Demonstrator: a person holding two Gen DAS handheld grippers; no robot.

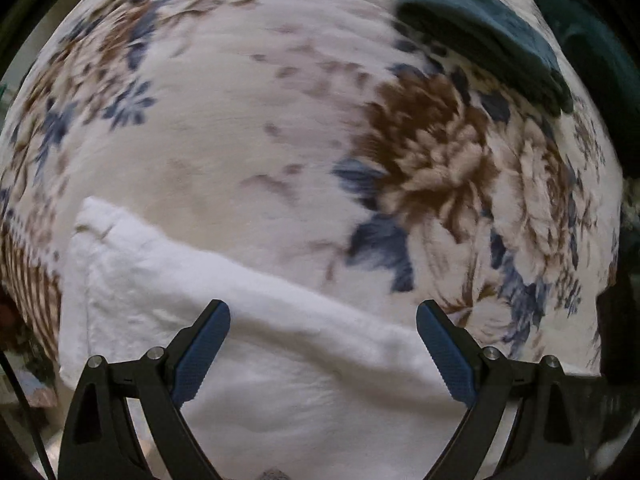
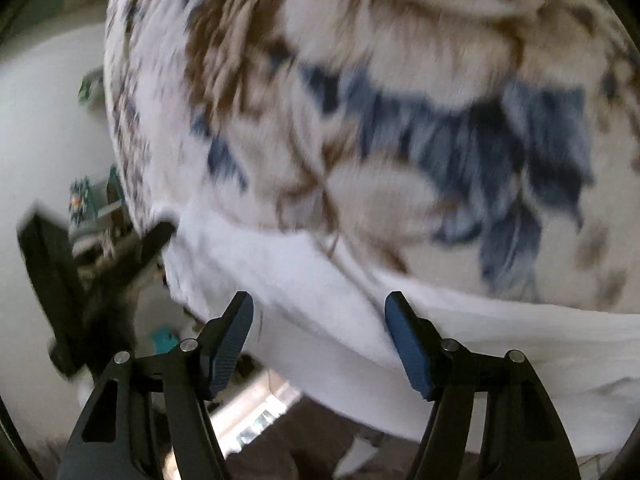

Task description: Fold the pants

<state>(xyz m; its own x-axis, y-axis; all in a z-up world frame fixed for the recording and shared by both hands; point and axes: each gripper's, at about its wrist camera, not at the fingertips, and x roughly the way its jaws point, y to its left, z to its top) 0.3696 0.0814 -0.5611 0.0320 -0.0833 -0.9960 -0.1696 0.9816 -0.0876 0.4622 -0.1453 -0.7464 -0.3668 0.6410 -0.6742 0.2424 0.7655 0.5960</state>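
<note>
White pants [image 1: 248,320] lie flat along the near edge of a bed with a floral blanket [image 1: 280,120]. My left gripper [image 1: 323,312] points straight down over them, open, its blue pads [image 1: 204,352] wide apart and nothing between them. In the right wrist view the same white pants [image 2: 320,280] stretch along the bed's edge. My right gripper [image 2: 319,308] is open above them, its fingers [image 2: 230,344] holding nothing. At the left of that view, the other gripper's dark body [image 2: 92,276] hangs by the end of the pants. Both views are blurred.
A folded dark teal cloth [image 1: 488,32] lies on the blanket [image 2: 360,80] at the far right. Beyond the bed's edge I see a pale floor [image 2: 48,140], some clutter [image 2: 92,208] and dark cloth below [image 2: 304,440].
</note>
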